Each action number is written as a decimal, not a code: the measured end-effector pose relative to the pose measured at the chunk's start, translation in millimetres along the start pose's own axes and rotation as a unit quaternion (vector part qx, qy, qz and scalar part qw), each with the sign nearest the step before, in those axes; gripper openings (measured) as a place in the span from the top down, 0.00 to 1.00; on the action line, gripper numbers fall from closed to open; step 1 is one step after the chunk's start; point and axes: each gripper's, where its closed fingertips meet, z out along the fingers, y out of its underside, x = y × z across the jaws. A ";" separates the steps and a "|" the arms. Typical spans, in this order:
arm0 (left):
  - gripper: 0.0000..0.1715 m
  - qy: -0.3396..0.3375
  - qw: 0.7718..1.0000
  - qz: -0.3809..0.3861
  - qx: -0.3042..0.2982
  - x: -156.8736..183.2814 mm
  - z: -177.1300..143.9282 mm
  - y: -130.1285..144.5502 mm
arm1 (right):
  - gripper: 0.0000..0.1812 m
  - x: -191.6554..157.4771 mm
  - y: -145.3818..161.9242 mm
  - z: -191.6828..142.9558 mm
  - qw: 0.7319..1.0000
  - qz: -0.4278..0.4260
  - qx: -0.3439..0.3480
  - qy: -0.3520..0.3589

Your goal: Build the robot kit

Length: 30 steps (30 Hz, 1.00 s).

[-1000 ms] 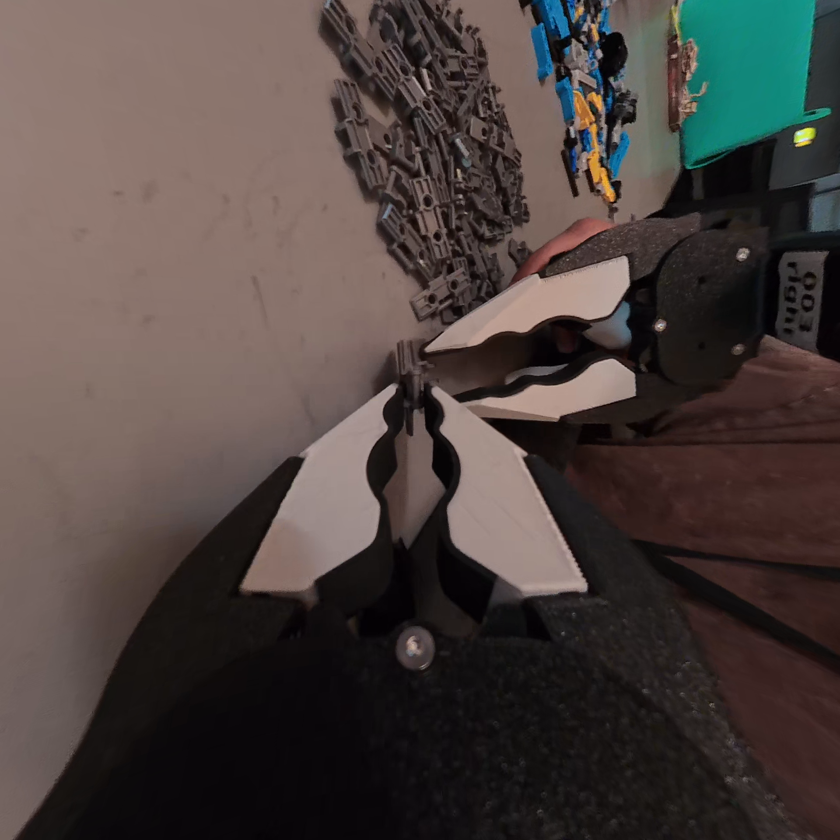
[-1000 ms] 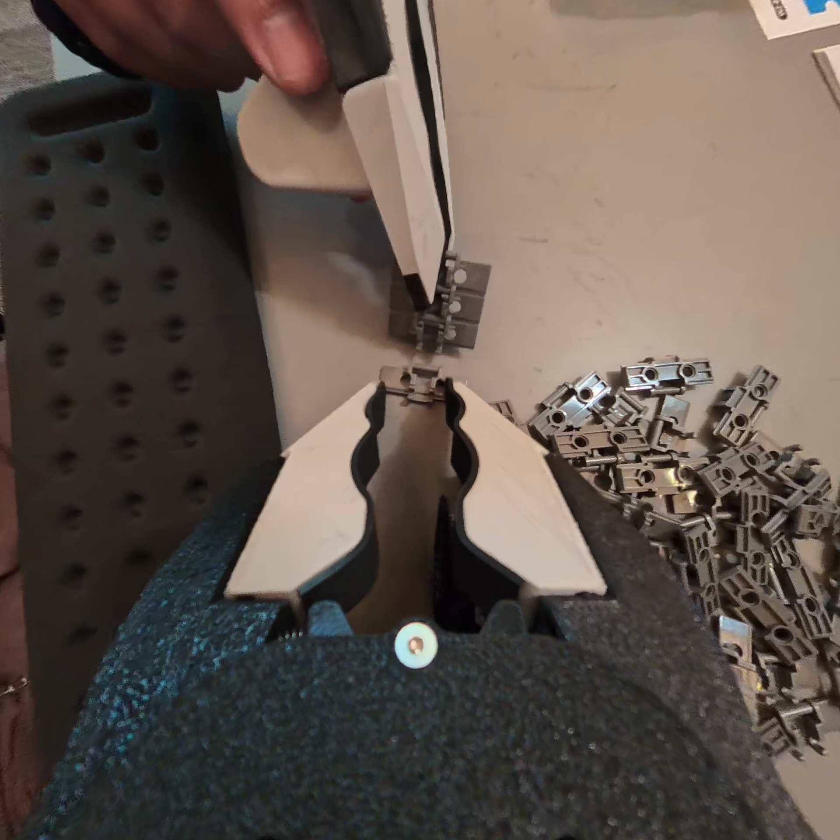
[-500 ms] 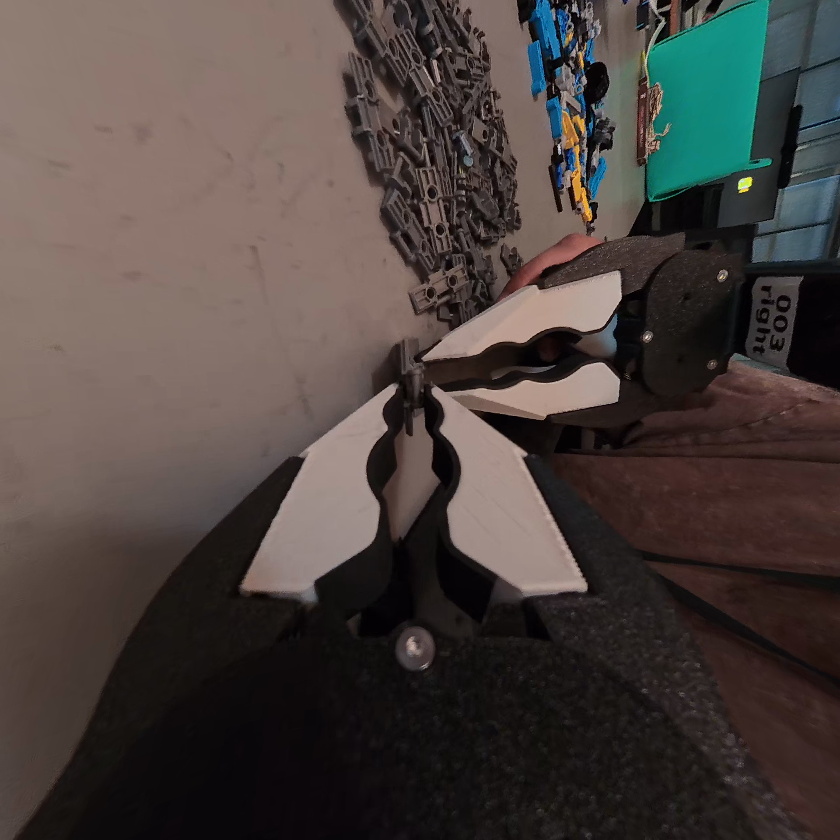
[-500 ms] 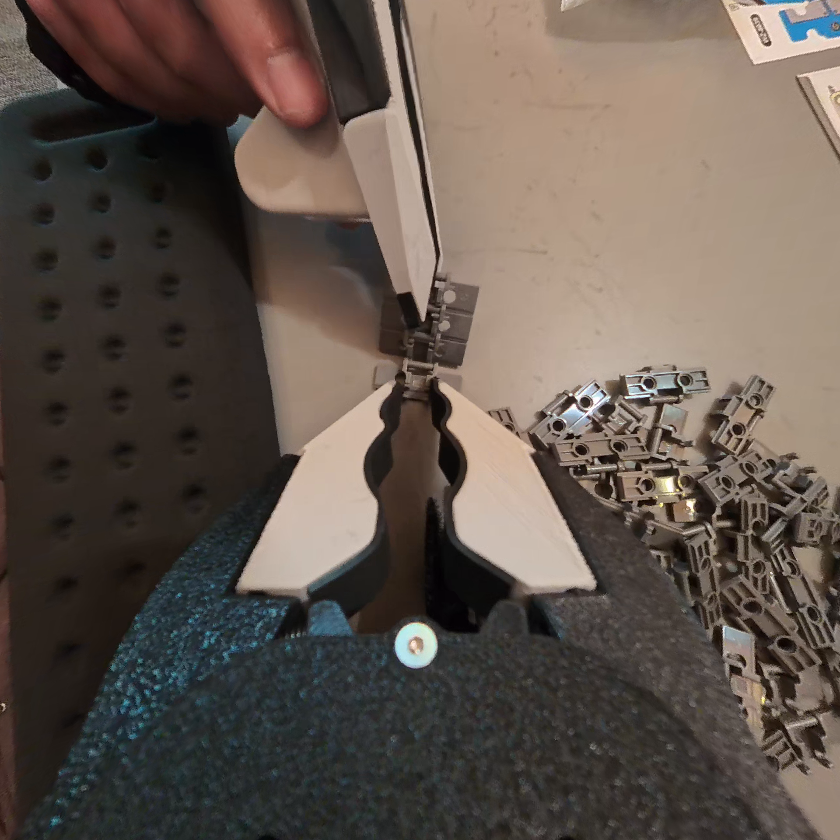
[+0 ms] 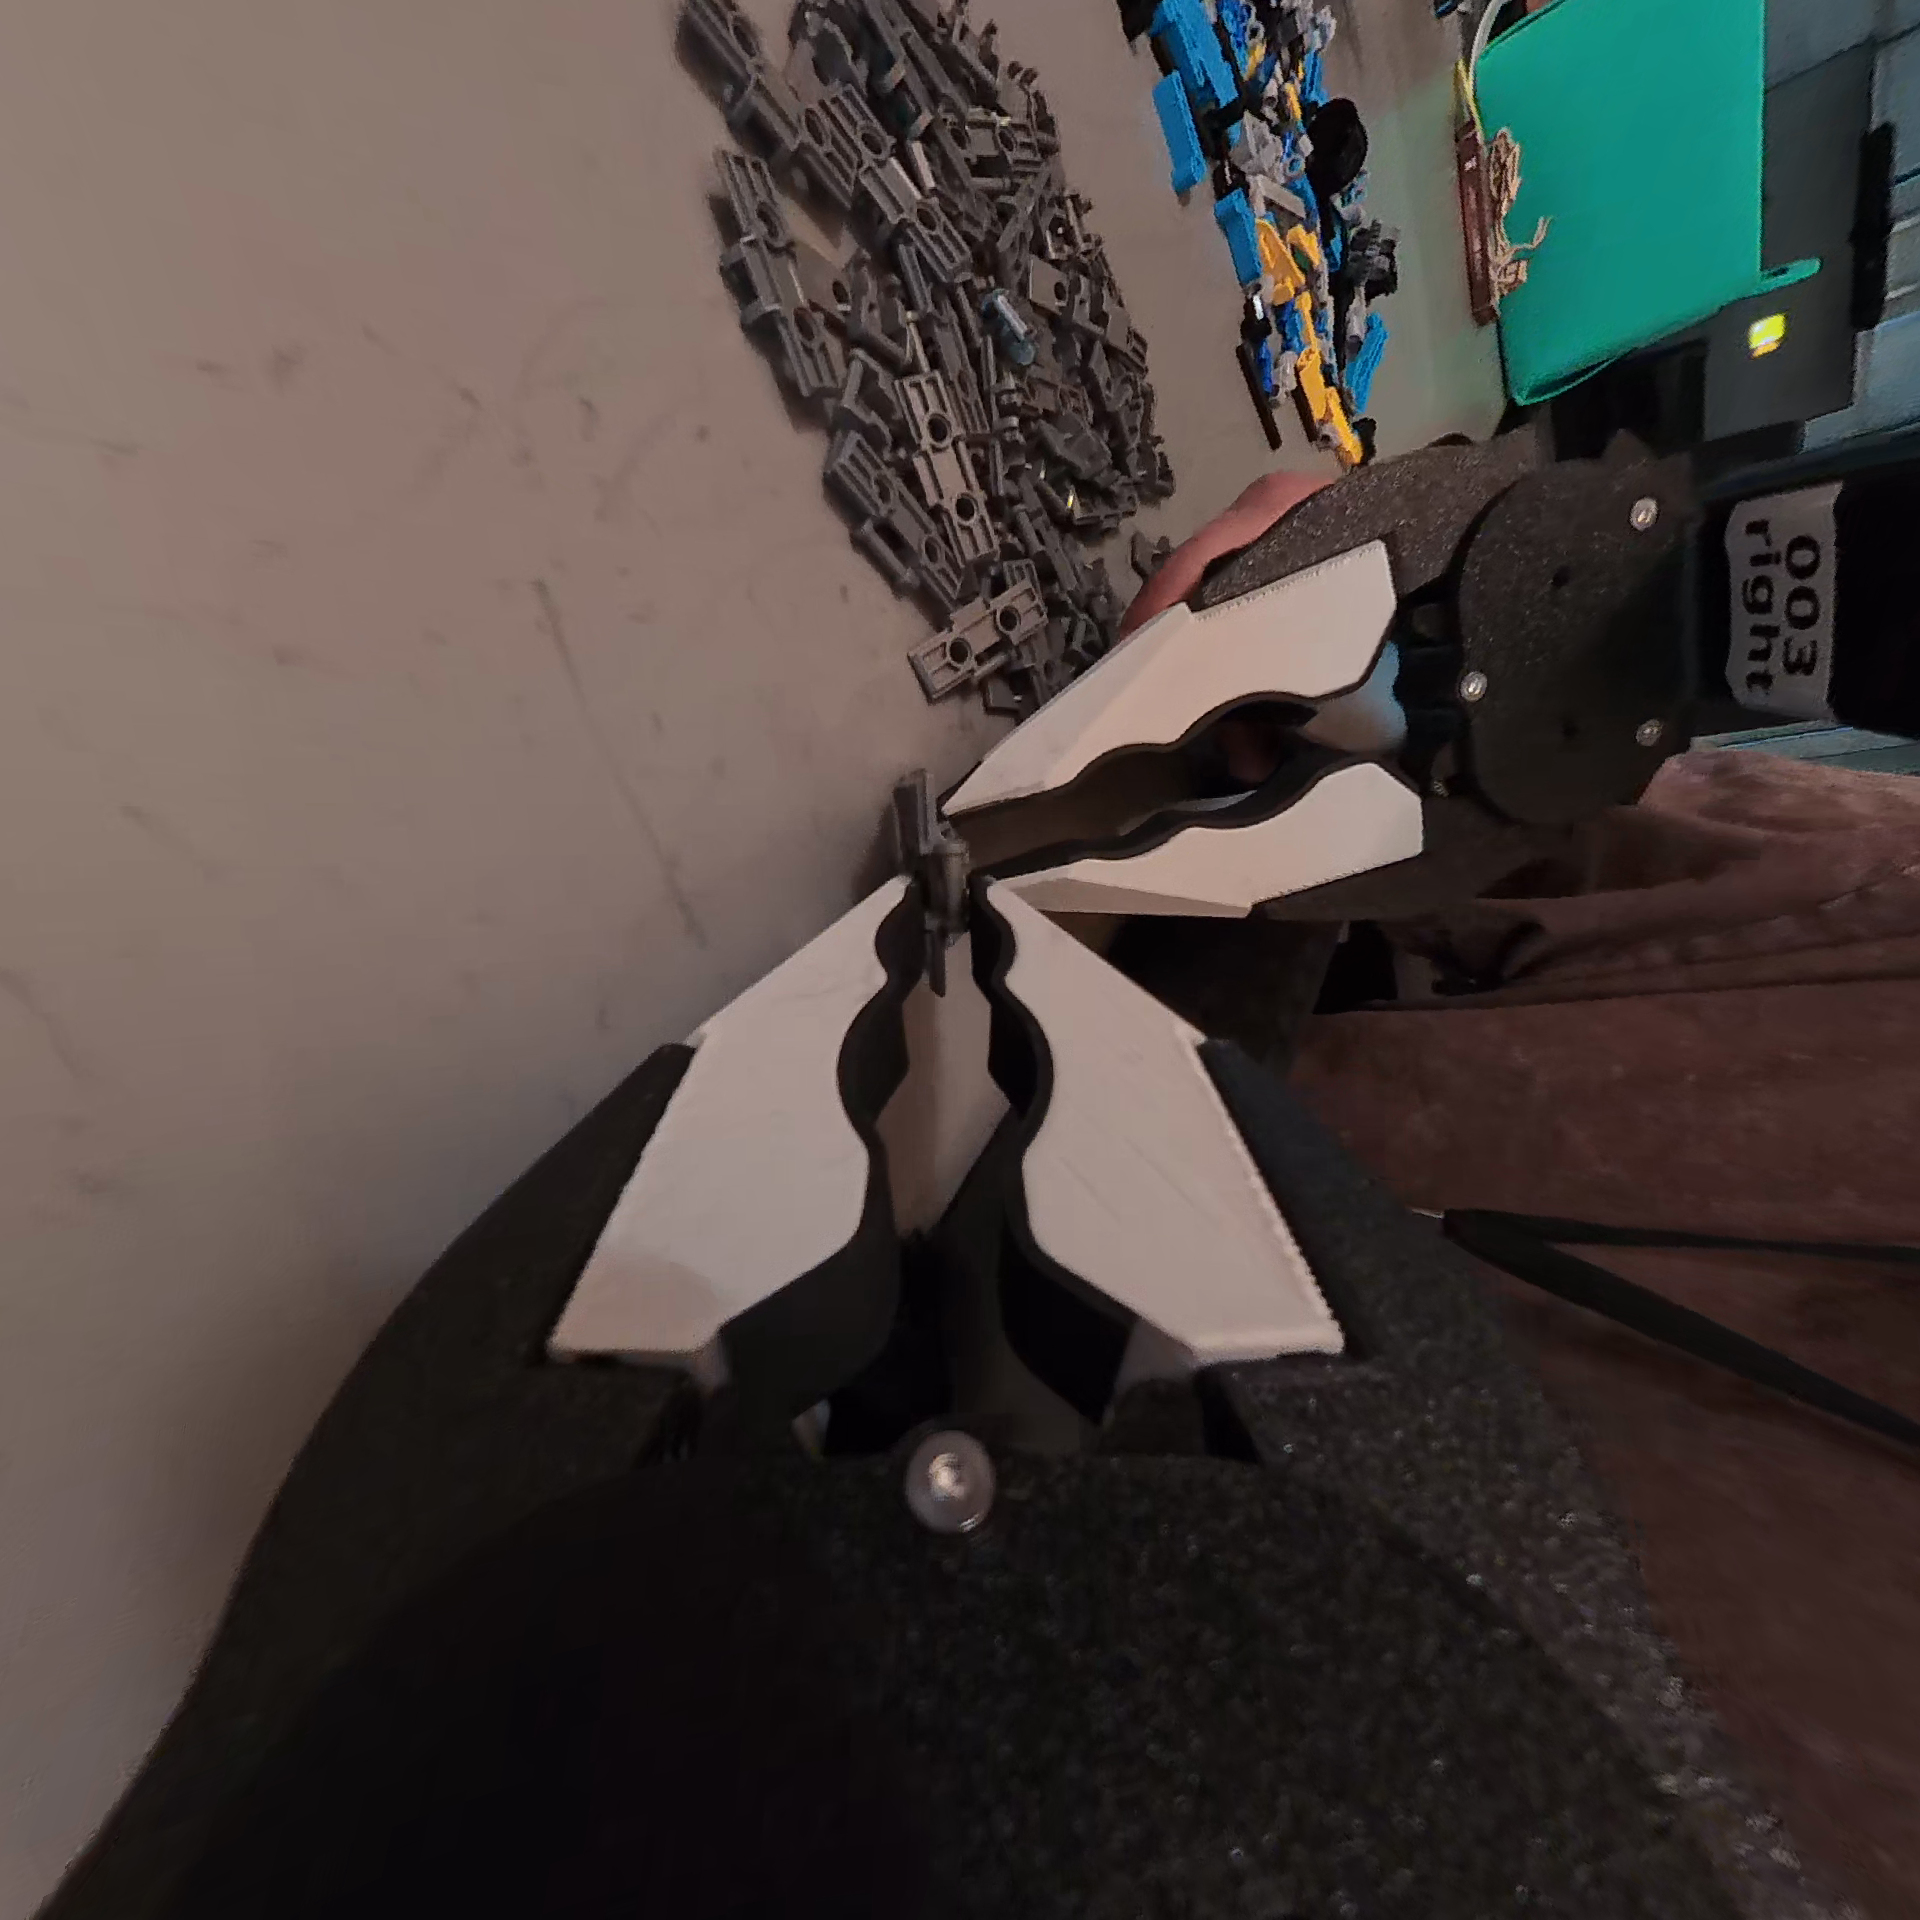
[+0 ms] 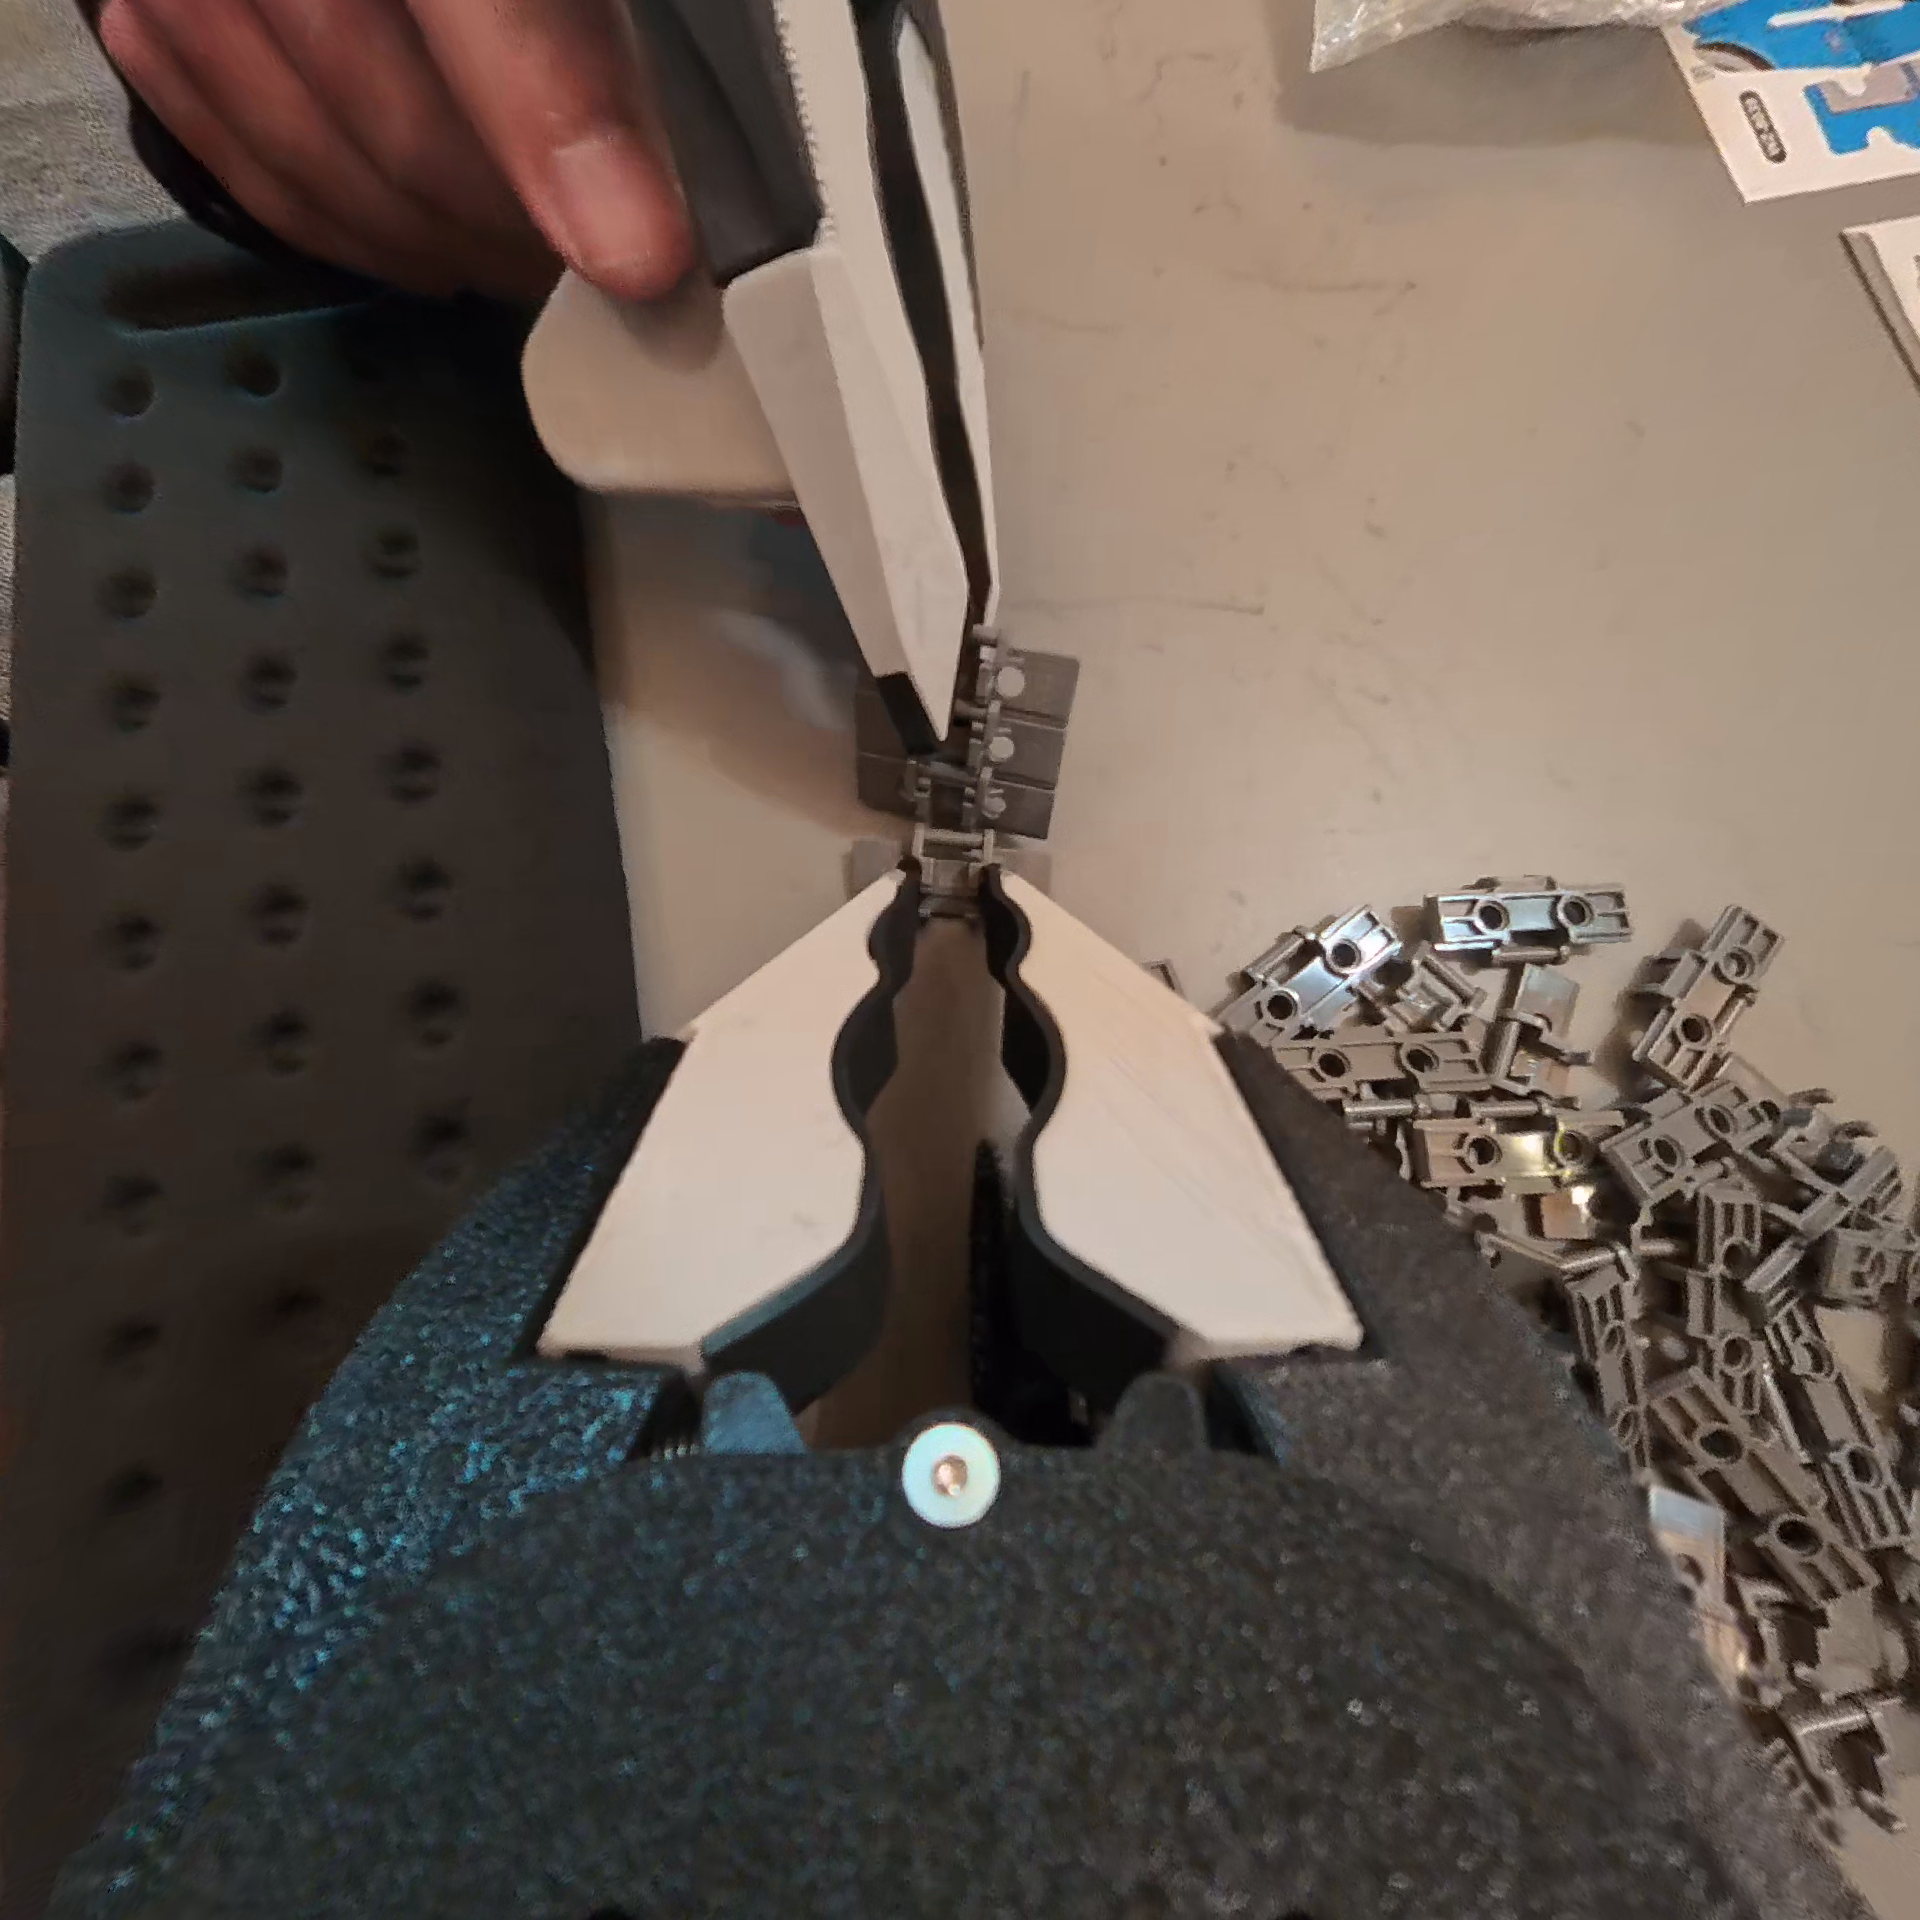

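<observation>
left claw point(image 5: 948, 883) grips grey link strip point(image 6: 1013, 727) | right claw point(image 6: 948, 888) pinches its end link | grey table point(image 5: 312, 520), link pile point(image 5: 935, 312)

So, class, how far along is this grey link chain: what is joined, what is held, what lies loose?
Joined: a short strip of about three links, pinched by the left gripper. In hand: the right gripper grips one more link against the strip's end; whether it has clicked in is unclear. Left: a large loose pile on the table.
</observation>
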 end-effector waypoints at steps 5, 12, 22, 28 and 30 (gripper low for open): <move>0.96 -0.019 0.997 0.070 -0.005 0.7 -0.7 1.7 | 0.93 -0.1 -1.6 1.7 1.000 -0.006 -0.004 -0.001; 0.95 -0.003 0.991 0.128 -0.041 1.3 1.3 1.0 | 0.93 -0.7 -2.4 3.1 1.000 -0.006 -0.005 -0.021; 0.95 0.035 0.996 0.072 -0.043 2.0 1.8 1.9 | 0.94 -2.4 -1.9 2.8 1.000 -0.001 0.005 -0.019; 0.95 -0.004 0.992 0.121 -0.047 2.2 2.6 2.4 | 0.94 -2.4 -1.6 2.6 1.000 0.000 0.006 -0.020; 0.95 -0.036 0.986 0.156 -0.048 0.7 3.6 2.0 | 0.93 -1.9 -1.4 2.4 1.000 0.001 0.007 -0.022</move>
